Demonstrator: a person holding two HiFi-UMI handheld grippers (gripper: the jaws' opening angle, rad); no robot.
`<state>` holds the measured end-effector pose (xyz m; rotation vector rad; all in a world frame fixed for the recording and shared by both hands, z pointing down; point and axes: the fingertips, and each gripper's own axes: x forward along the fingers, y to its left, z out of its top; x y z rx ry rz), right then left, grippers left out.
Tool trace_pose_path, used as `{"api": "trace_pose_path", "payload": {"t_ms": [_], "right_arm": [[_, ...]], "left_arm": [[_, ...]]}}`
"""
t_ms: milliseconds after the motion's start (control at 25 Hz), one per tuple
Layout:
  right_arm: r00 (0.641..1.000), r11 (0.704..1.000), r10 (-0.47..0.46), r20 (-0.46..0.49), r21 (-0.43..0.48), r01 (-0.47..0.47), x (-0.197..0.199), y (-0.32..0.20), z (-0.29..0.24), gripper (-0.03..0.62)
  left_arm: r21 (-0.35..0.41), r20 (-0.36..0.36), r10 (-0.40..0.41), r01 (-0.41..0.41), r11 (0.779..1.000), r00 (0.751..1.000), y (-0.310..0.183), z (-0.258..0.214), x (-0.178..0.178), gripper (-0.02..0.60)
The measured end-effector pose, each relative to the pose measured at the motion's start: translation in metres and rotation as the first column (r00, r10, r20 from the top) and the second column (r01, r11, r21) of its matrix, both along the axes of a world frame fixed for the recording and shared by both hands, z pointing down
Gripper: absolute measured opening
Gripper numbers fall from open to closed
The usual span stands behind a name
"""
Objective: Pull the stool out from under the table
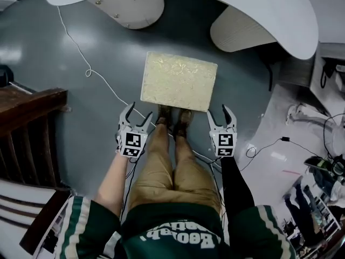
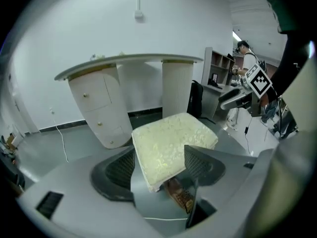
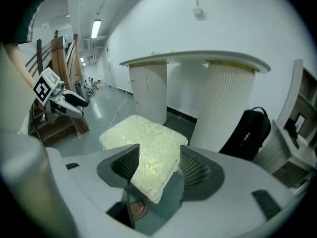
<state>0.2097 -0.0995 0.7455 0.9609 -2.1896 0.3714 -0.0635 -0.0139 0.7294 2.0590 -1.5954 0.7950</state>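
The stool [image 1: 179,80] has a square cream patterned cushion and stands on the grey floor just in front of the white round table [image 1: 302,31], out from beneath its top. My left gripper [image 1: 138,112] hovers by the stool's near left corner with its jaws apart and nothing held. By the near right corner my right gripper [image 1: 218,111] is open too. In the left gripper view a corner of the stool [image 2: 168,143] shows beyond the left gripper [image 2: 158,168]. The right gripper view has the stool [image 3: 143,143] just past the right gripper [image 3: 157,166]. Neither touches the cushion.
The person's brown shoes [image 1: 175,120] stand against the stool's near edge. Two white table pedestals [image 1: 135,7] rise behind it. A dark wooden rack [image 1: 27,128] is at the left, a white cable [image 1: 97,74] crosses the floor, and a black backpack [image 3: 247,130] leans by the ribbed pedestal.
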Motion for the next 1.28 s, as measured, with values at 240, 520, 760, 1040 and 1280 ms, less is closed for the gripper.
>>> {"api": "trace_pose_path", "payload": {"t_ms": [240, 520, 760, 1040, 1280], "right_arm": [[0.994, 0.98, -0.033, 0.102, 0.198, 0.012, -0.04, -0.039, -0.139, 0.268], [0.99, 0.93, -0.02, 0.138, 0.367, -0.032, -0.101, -0.048, -0.258, 0.27], [0.978, 0.882, 0.068, 0.195, 0.447, -0.151, -0.149, -0.048, -0.321, 0.27], [0.957, 0.805, 0.141, 0.253, 0.534, -0.26, -0.166, -0.043, -0.398, 0.253], [0.957, 0.763, 0.146, 0.25, 0.587, -0.269, -0.164, -0.029, -0.43, 0.253]], "left_arm": [[0.179, 0.006, -0.005, 0.004, 0.984, 1.0, -0.035, -0.134, -0.017, 0.334], [0.402, 0.01, 0.067, -0.066, 0.913, 0.998, -0.082, -0.276, -0.052, 0.334], [0.5, -0.05, 0.184, -0.135, 0.855, 0.982, -0.108, -0.34, -0.066, 0.334], [0.537, -0.018, 0.279, -0.226, 0.813, 0.96, -0.122, -0.399, -0.062, 0.334], [0.609, -0.027, 0.338, -0.253, 0.752, 0.941, -0.119, -0.444, -0.052, 0.334]]}}
